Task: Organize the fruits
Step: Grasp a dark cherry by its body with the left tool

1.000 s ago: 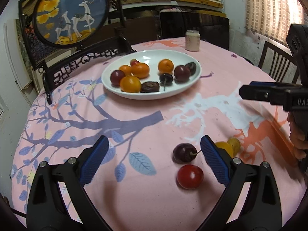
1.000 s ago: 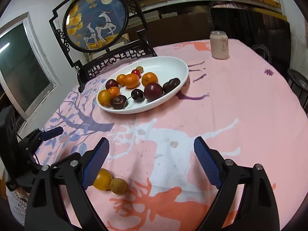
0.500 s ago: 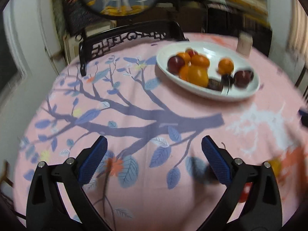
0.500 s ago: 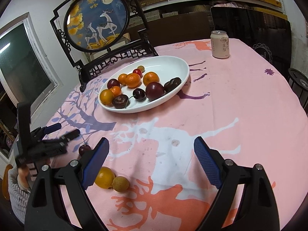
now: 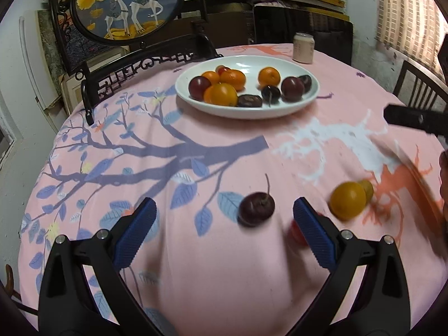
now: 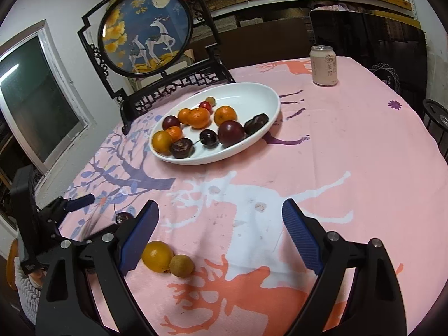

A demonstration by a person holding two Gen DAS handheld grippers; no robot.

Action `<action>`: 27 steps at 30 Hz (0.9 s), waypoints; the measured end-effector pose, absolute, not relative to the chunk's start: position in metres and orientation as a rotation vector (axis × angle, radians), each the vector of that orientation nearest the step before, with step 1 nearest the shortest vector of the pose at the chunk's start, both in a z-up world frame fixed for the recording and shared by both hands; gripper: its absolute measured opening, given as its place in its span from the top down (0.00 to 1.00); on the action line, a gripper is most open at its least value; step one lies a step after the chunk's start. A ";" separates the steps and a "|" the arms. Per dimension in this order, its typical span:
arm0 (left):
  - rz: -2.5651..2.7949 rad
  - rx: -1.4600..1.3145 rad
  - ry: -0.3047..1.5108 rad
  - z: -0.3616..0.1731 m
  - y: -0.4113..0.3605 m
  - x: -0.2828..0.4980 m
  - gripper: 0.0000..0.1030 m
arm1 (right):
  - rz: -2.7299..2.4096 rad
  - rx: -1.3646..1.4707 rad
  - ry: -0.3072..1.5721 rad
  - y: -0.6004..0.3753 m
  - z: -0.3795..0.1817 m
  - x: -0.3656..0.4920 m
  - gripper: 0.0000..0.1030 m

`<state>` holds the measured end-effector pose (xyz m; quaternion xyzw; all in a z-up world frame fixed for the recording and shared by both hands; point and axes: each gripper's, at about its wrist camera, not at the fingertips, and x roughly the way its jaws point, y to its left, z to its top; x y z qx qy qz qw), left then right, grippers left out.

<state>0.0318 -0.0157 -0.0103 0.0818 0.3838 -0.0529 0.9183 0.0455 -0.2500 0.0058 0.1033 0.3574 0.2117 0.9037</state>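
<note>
A white oval plate [image 5: 308, 95] [image 6: 252, 95] holds several oranges, dark plums and cherries at the far side of the pink tablecloth. A dark cherry [image 5: 256, 208] [image 6: 123, 217] lies on the cloth just ahead of my open, empty left gripper [image 5: 222, 224], nearer its right finger. A red fruit [image 5: 295, 231] is half hidden behind that finger. An orange [image 5: 347, 200] [image 6: 156, 256] and a small tan fruit [image 5: 368, 190] [image 6: 181, 265] touch each other to the right. My right gripper [image 6: 219, 225] is open and empty, with these two fruits just below its left finger.
A pink drink can [image 5: 303, 48] [image 6: 324, 65] stands behind the plate. A black-framed round deer screen [image 5: 126, 5] [image 6: 145, 33] stands at the table's far left edge. A dark chair [image 5: 420, 89] is at the right. The left gripper [image 6: 56, 218] shows at the right wrist view's left edge.
My left gripper swung left away from the loose fruits, then back; the cherry now lies between its fingers' line. The right gripper has hardly moved.
</note>
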 end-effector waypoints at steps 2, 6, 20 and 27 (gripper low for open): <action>-0.112 0.172 0.800 -0.013 -0.018 0.032 0.03 | 0.446 0.209 0.733 -0.248 0.006 0.044 0.13; -0.127 0.168 0.807 -0.016 -0.018 0.034 0.04 | 0.448 0.199 0.739 -0.246 0.005 0.043 0.13; -0.245 0.013 0.933 -0.028 -0.004 0.054 0.49 | 0.450 0.203 0.747 -0.246 0.002 0.044 0.13; -0.218 0.141 0.901 -0.028 -0.024 0.042 0.71 | 0.472 0.188 0.781 -0.241 -0.003 0.042 0.13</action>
